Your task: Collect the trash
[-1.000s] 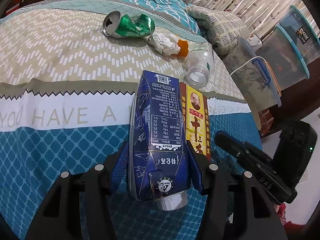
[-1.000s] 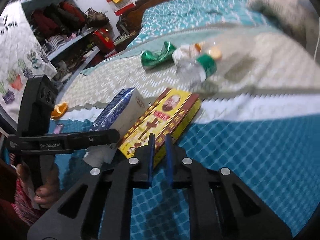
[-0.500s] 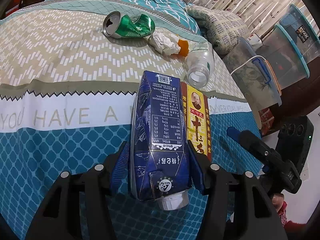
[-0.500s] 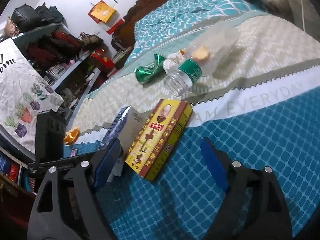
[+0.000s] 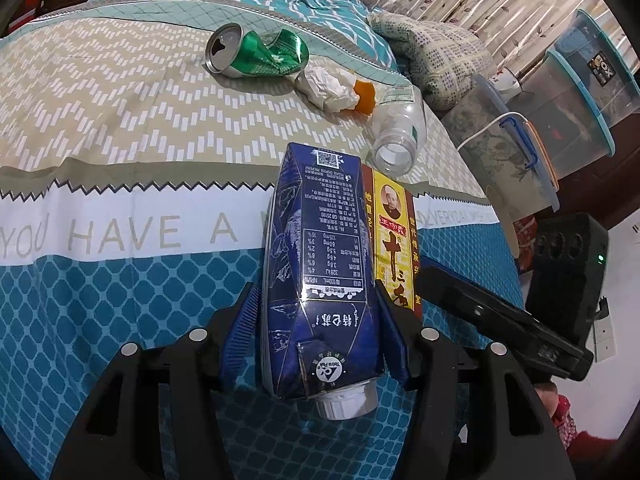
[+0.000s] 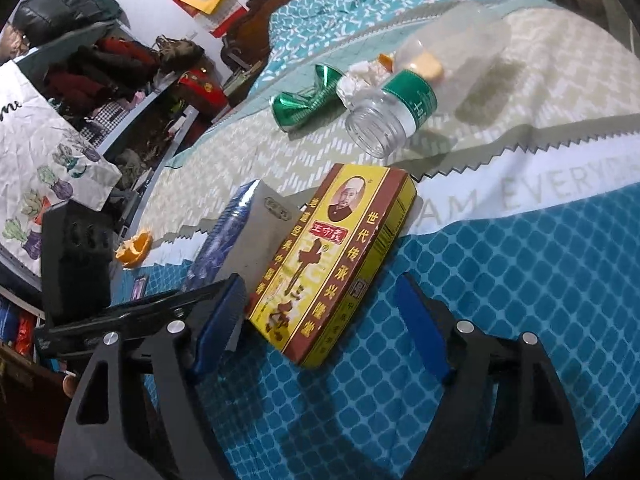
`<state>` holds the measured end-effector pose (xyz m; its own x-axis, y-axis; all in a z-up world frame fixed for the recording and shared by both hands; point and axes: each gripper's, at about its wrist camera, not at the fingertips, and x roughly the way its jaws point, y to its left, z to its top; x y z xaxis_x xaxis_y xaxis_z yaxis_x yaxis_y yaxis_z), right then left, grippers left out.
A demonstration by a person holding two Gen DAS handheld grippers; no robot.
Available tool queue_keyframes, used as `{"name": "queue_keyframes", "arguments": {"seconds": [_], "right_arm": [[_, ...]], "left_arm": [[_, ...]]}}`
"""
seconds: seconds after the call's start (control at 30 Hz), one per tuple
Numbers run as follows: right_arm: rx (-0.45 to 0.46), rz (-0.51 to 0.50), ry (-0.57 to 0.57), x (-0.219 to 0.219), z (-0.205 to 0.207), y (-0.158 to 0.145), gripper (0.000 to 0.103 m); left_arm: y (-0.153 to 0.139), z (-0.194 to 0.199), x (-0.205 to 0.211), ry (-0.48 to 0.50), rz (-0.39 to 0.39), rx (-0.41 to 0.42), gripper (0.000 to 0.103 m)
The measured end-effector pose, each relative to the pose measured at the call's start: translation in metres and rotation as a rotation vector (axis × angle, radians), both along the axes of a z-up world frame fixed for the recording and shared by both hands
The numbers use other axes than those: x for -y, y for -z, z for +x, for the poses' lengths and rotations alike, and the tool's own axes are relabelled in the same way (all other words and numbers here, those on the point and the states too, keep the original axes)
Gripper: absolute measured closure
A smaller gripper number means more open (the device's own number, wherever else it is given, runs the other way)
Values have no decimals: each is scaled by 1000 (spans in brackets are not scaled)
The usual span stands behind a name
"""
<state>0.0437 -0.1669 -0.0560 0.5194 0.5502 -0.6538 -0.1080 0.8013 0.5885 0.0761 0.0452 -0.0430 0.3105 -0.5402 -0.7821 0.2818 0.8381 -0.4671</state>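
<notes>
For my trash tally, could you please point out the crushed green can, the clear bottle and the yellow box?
crushed green can (image 5: 260, 54), left wrist view, dented side.
clear bottle (image 6: 384, 120), right wrist view, ribbed neck.
yellow box (image 6: 332, 256), right wrist view, printed top face.

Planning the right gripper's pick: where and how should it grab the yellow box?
Grip the yellow box across its two long side faces, at the near end, coming in along its length from the bed's edge. It lies flat, with the blue carton against one long side, so that finger has little room. The right gripper, jaws just opened, already straddles that end.
</notes>
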Motion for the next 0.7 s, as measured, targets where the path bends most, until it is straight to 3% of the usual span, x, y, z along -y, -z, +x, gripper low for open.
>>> {"name": "queue_keyframes", "arguments": {"seconds": [0.27,0.53,0.63,0.7], "right_arm": [[23,-89,-25,-22,10,-1,25],[89,-285,-93,-62,14,-4,16],[125,-354,-124,-68,11,-3,20],[136,-350,-135,-64,9,-4,25]], "left_arm": [[-5,0,-11,-15,-18,19,50],[-9,2,-33,-56,-45,27,50],[-10,2,-36,-60,-44,28,48],[-8,3,-35,-63,-24,30,42]]}}
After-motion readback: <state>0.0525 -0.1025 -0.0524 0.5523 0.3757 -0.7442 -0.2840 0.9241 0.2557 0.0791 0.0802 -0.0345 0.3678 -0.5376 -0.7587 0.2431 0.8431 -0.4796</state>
